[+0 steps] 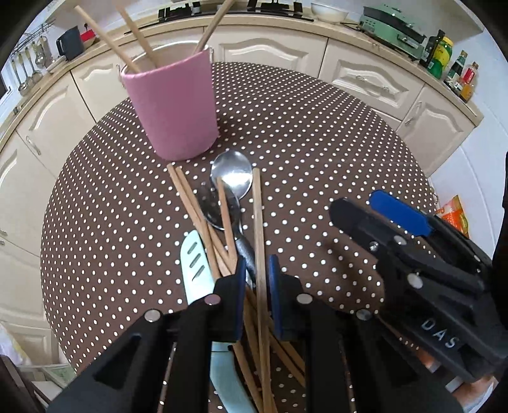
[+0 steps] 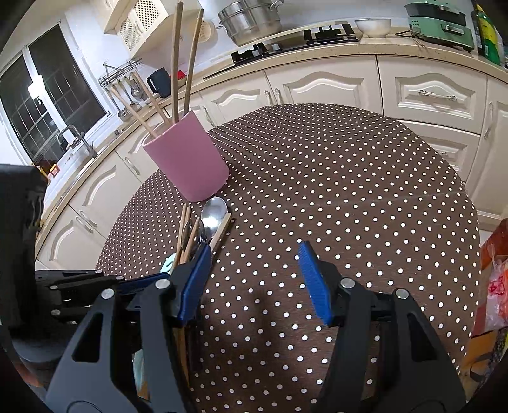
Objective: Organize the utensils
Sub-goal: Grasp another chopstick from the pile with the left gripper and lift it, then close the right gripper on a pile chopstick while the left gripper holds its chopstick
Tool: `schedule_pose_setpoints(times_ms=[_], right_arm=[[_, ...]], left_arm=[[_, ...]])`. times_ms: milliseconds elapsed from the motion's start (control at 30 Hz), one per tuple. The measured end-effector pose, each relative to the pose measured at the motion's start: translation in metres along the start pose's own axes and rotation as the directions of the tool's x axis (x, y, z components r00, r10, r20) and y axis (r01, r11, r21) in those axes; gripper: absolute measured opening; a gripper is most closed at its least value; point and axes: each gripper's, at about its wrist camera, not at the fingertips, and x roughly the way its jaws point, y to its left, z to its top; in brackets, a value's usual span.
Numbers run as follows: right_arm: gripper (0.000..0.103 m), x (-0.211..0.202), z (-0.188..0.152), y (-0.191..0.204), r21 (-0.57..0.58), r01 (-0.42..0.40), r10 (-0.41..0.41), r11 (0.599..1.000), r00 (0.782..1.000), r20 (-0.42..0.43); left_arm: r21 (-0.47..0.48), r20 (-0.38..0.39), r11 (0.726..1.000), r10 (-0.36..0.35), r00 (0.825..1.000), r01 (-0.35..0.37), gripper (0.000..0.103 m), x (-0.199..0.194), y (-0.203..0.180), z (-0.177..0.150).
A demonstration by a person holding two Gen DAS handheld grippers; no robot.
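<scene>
A pink holder [image 1: 177, 108] with several chopsticks in it stands at the table's far left; it also shows in the right wrist view [image 2: 190, 159]. In front of it lies a pile: loose wooden chopsticks [image 1: 190, 206], two metal spoons [image 1: 233, 173] and a light-blue knife [image 1: 197, 270]. My left gripper [image 1: 257, 279] is over the pile, its jaws narrowly apart around one chopstick [image 1: 258, 228] and a spoon handle. My right gripper [image 2: 254, 279] is open and empty over bare tablecloth, right of the pile [image 2: 203, 228]. It shows in the left wrist view [image 1: 365, 206].
The round table has a brown polka-dot cloth [image 1: 317, 143]. Cream kitchen cabinets [image 2: 333, 85] curve behind it, with a hob, a bowl [image 2: 373, 27] and bottles [image 1: 441, 54] on the counter. An orange packet [image 1: 455, 216] sits past the table's right edge.
</scene>
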Motion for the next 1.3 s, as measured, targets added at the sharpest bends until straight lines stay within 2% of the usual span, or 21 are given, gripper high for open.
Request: schedule_pose_setpoints(times_ms=[233, 600, 633, 700, 800, 967, 1133, 1233, 1300], right_arm=[[0.057, -0.004, 0.000, -0.005, 0.009, 0.000, 0.000, 1.000, 1.000, 0.003], [0.058, -0.001, -0.003, -0.006, 0.023, -0.009, 0.009, 1.000, 1.000, -0.019], [0.058, 0.000, -0.003, -0.006, 0.024, -0.011, 0.012, 1.000, 1.000, -0.021], [0.058, -0.001, -0.003, -0.005, 0.021, -0.011, 0.011, 1.000, 1.000, -0.022], [0.058, 0.000, -0.001, -0.003, 0.022, -0.011, 0.011, 1.000, 1.000, -0.026], [0.058, 0.002, 0.003, 0.002, 0.013, -0.003, 0.004, 1.000, 0.999, -0.042], [0.058, 0.012, 0.010, 0.019, -0.022, -0.021, 0.018, 1.000, 0.995, -0.100], [0.058, 0.027, 0.013, 0.036, -0.039, -0.062, 0.054, 0.997, 0.981, -0.185], [0.058, 0.031, 0.012, 0.041, -0.044, -0.069, 0.058, 0.997, 0.977, -0.203]], left_arm=[[-0.028, -0.060, 0.999, -0.021, 0.998, 0.020, 0.014, 0.023, 0.001, 0.003], [-0.025, -0.063, 1.000, -0.018, 0.998, 0.017, 0.014, 0.038, -0.008, 0.012], [-0.023, -0.061, 1.000, -0.018, 0.998, 0.016, 0.014, 0.040, -0.008, 0.015], [-0.034, -0.044, 0.999, -0.027, 0.999, 0.026, 0.006, 0.039, -0.009, 0.016], [-0.056, -0.021, 0.995, -0.080, 0.997, 0.079, 0.006, 0.031, -0.005, 0.012], [-0.089, 0.038, 0.990, -0.105, 0.994, 0.108, 0.006, 0.012, 0.009, 0.010], [-0.134, 0.074, 0.985, -0.101, 0.992, 0.110, 0.006, -0.004, 0.035, 0.005], [-0.182, 0.073, 0.978, -0.086, 0.994, 0.098, 0.006, -0.007, 0.053, 0.000], [-0.204, 0.071, 0.975, -0.080, 0.994, 0.092, 0.006, -0.006, 0.066, -0.001]])
